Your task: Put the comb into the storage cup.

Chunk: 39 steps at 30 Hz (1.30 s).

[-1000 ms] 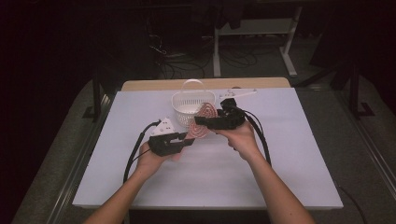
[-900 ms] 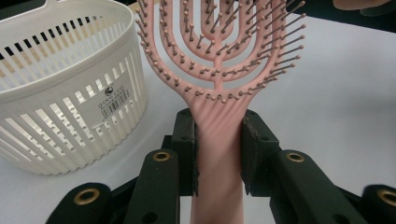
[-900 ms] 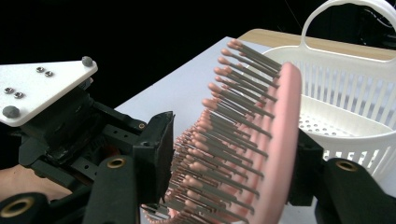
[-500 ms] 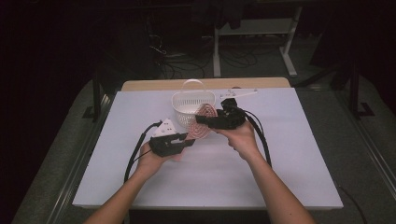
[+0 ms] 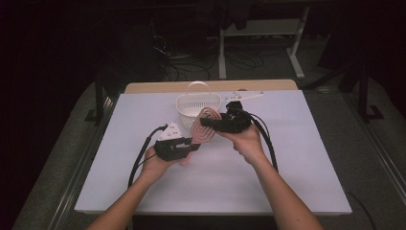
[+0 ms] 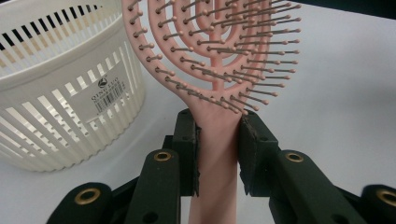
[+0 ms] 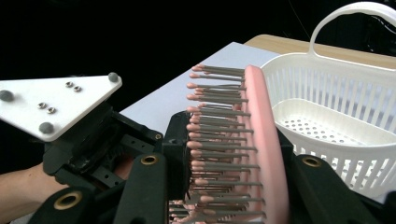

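I hold both forearms out over the white counter [image 5: 287,167], hands close together in front of me. My left tool [image 6: 218,154] is clamped on the handle of the pink hairbrush [image 6: 219,70], which is raised off the counter beside the white basket [image 6: 60,93]. My right tool [image 7: 229,172] has just been closing and now grips the brush head, bristles against one pad. The basket's barcode sticker reads roughly "QING LUO".
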Tool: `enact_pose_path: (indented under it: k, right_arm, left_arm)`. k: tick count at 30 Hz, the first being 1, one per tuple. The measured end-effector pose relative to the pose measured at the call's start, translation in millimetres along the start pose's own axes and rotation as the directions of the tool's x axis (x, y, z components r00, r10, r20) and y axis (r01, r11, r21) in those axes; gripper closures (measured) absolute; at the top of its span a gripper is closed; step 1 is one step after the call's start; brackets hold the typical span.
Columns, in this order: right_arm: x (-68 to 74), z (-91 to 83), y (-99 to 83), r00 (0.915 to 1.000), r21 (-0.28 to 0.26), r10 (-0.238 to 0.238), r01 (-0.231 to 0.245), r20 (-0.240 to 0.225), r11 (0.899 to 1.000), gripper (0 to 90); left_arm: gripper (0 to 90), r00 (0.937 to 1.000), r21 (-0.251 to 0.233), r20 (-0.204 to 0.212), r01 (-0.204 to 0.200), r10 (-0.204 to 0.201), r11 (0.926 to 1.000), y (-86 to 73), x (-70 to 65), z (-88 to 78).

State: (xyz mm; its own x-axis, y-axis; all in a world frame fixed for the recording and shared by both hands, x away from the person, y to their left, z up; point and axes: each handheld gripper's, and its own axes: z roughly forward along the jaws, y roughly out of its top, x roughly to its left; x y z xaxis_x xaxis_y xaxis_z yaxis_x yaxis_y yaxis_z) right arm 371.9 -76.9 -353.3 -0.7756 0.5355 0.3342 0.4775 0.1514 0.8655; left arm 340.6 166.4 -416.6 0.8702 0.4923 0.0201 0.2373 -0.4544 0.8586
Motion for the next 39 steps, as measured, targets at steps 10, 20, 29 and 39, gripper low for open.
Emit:
enact_pose_path:
  k: [10, 20, 29, 39]
  right_arm:
    - [3.3, -1.5, 0.7, 0.9997, -0.011, -0.023, 0.023, -0.008, 1.000, 62.2]
    - [2.0, -5.2, 1.5, 0.9989, -0.022, -0.039, 0.040, 0.024, 0.999, 62.5]
    - [1.5, -8.1, 2.3, 0.9978, -0.026, -0.051, 0.052, 0.041, 0.998, 62.5]
    - [-1.4, -10.3, 3.2, 0.9962, -0.013, -0.066, 0.066, 0.057, 0.998, 62.5]
  left_arm:
    - [70.4, 0.9999, -0.007, 0.008, 0.007, -0.007, 1.0000, -0.2, 1.3, -0.1]
    - [58.1, 0.9998, -0.027, 0.010, 0.019, -0.019, 0.9995, 0.1, 4.3, -2.6]
    - [42.3, 0.9983, -0.032, 0.041, 0.043, -0.042, 0.9985, 0.4, 8.0, -6.0]
    - [27.2, 0.9941, 0.018, 0.089, 0.061, -0.062, 0.9980, -2.4, 10.1, -14.4]
